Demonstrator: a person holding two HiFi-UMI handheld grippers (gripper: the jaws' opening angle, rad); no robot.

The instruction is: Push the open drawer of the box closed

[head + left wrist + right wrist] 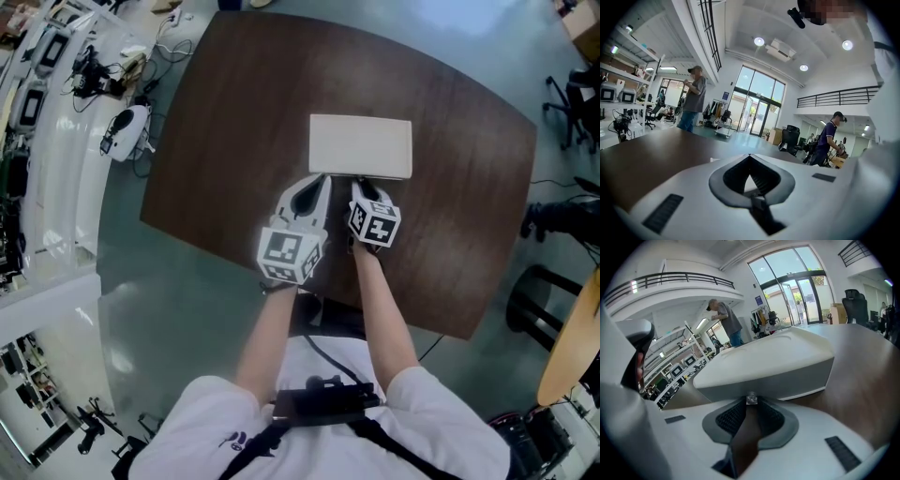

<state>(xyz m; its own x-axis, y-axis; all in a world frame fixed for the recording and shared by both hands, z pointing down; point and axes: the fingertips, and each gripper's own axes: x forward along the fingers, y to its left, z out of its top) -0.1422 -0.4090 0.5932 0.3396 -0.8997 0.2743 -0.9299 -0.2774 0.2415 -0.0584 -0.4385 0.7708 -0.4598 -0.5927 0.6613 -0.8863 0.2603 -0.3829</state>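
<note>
A white box (360,142) lies flat in the middle of the dark brown table (225,122). In the right gripper view its drawer front (764,383) sits flush with the box, no gap showing. My right gripper (365,185) is at the box's near face, and its fingertips (740,405) close around the drawer's small knob (751,398). My left gripper (321,180) rests beside it at the box's near left corner, pointing out over the table. Its jaws (749,156) meet at the tips with nothing between them.
The table's near edge runs just behind both hands. A white bench with devices and cables (56,112) stands to the left. Black office chairs (567,94) stand to the right. A person (693,98) stands beyond the table's far side, another (829,138) further off.
</note>
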